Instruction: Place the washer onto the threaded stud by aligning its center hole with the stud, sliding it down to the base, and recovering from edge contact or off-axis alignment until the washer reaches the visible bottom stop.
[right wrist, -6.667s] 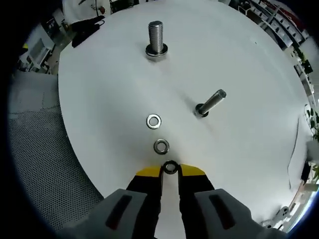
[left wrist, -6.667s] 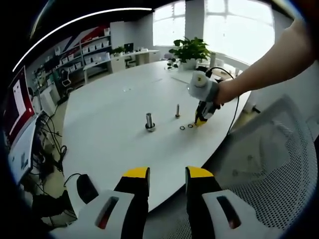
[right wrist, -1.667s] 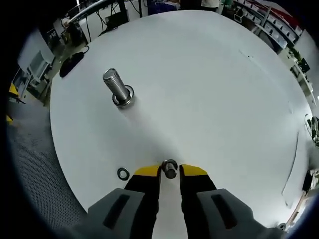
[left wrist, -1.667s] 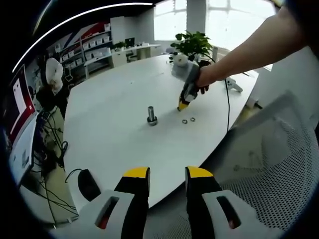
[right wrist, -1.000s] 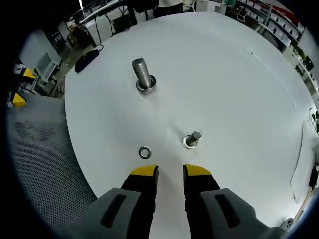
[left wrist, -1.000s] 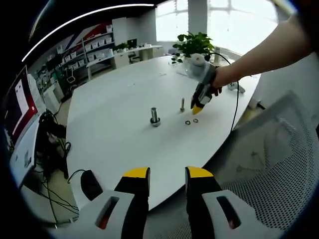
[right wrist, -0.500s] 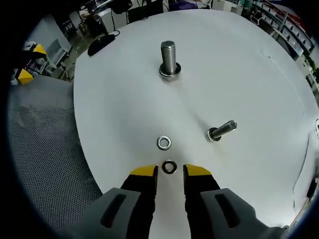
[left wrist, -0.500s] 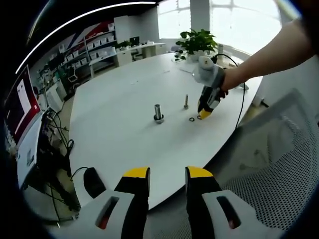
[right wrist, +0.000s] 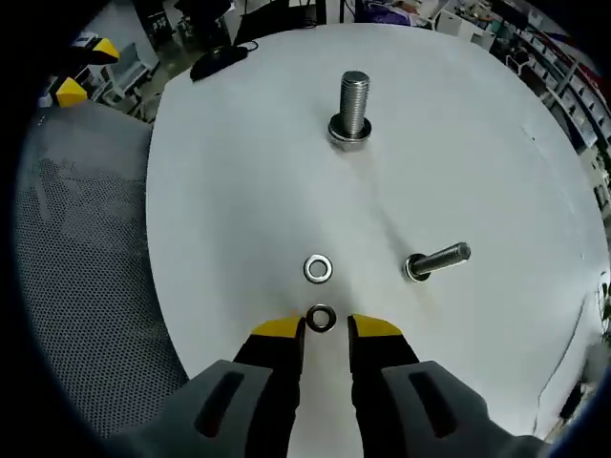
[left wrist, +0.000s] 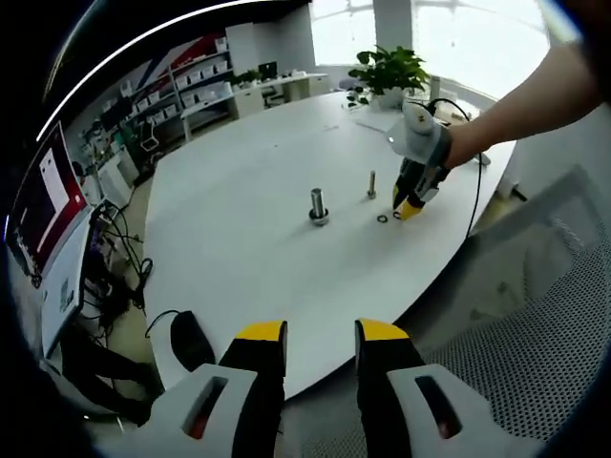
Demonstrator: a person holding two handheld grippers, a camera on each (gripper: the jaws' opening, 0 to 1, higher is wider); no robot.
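Two loose washers lie on the white table [right wrist: 239, 191]. The nearer washer [right wrist: 320, 318] sits flat between the yellow tips of my right gripper [right wrist: 326, 328], which stands open around it. The second washer [right wrist: 318, 268] lies just beyond. A thin threaded stud [right wrist: 439, 260] to the right carries a washer at its base. A thick bolt [right wrist: 352, 103] stands farther off. In the left gripper view a hand holds the right gripper [left wrist: 410, 206] down near the thin stud [left wrist: 371, 183], the thick bolt [left wrist: 318, 204] and a washer [left wrist: 382, 218]. My left gripper [left wrist: 320, 334] hangs open off the table's near edge, with nothing in it.
A black mouse [left wrist: 196, 339] with its cable lies at the table's near edge. A mesh chair [left wrist: 535, 315] stands to the right and a monitor [left wrist: 38, 200] to the left. A potted plant [left wrist: 391, 72] sits at the table's far end.
After leaving a washer on the thin stud and opening, my right gripper pulled back and came down around the nearer loose washer. The left view has drifted slightly.
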